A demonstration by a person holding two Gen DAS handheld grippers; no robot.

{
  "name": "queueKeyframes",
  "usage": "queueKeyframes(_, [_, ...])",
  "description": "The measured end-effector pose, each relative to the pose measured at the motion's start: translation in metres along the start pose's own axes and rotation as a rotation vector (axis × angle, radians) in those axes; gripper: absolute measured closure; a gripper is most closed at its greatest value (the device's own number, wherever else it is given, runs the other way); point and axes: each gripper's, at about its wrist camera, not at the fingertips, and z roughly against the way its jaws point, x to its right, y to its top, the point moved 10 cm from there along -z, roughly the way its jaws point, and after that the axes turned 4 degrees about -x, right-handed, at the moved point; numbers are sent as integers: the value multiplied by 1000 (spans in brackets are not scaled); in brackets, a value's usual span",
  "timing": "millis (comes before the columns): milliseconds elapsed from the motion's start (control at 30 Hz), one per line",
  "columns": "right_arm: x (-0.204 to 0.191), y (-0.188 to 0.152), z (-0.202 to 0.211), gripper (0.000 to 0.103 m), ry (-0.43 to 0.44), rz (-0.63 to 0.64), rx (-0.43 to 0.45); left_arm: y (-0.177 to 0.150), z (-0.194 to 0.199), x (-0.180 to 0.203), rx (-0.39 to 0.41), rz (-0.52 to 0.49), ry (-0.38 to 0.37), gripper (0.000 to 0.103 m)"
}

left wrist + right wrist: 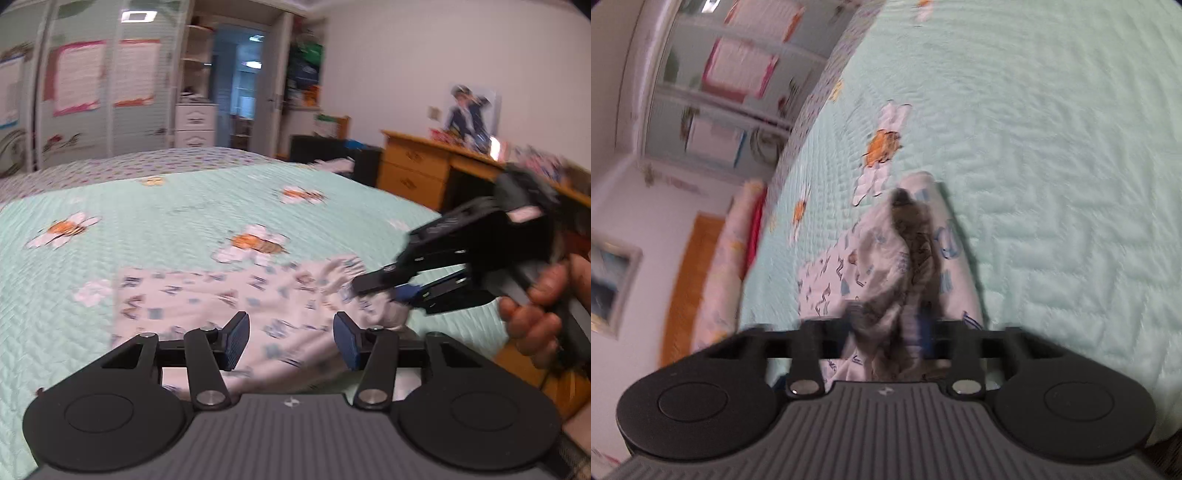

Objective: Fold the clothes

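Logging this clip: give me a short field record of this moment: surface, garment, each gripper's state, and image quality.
surface: mint quilted bedspread with bee-and-flower print
garment: white patterned cloth, partly flat on the bedspread, one end bunched and lifted
left gripper: open, nothing between its pads, above the cloth
right gripper: shut on the bunched end of the cloth
hand: holds the right gripper's handle
image quality: motion blur in both views
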Motion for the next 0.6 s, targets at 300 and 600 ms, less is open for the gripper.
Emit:
queueKeyframes(300, [0,6,6,79,-23,200,42,-23,-16,-24,-96,27,60,49])
queueKeyframes(600, [21,6,45,71,-73,140,186,-21,5,-27,-53,33,52,49])
